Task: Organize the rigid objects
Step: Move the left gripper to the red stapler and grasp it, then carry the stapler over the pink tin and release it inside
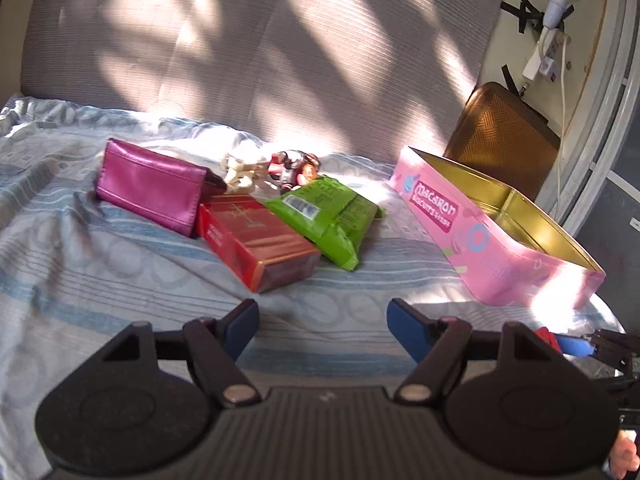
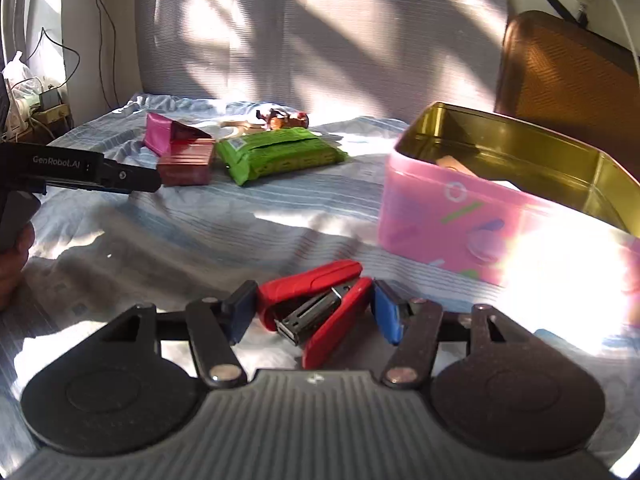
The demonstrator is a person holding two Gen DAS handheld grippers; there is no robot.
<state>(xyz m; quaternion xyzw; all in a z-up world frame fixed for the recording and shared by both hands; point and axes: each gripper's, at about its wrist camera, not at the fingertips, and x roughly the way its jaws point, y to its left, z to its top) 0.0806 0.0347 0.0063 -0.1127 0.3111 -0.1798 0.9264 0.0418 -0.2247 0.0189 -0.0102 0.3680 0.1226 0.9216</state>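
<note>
A red stapler (image 2: 320, 308) lies between the blue pads of my right gripper (image 2: 312, 312); the pads touch both its sides. An open pink biscuit tin (image 2: 480, 224) stands just right of it, with something pale inside. My left gripper (image 1: 322, 330) is open and empty, hovering over the bedsheet. Ahead of it lie a magenta pouch (image 1: 154, 186), a red box (image 1: 256, 244), a green snack packet (image 1: 328, 216), a white toy (image 1: 242, 172) and a small figurine (image 1: 294, 166). The tin also shows in the left wrist view (image 1: 480, 240). The left gripper's side (image 2: 92, 174) shows at the left of the right wrist view.
Everything lies on a wrinkled blue striped sheet (image 1: 100, 272) against a grey padded backrest (image 1: 260, 48). A brown woven board (image 1: 500, 136) leans behind the tin. Cables and a plug strip (image 1: 548, 56) hang on the wall at right.
</note>
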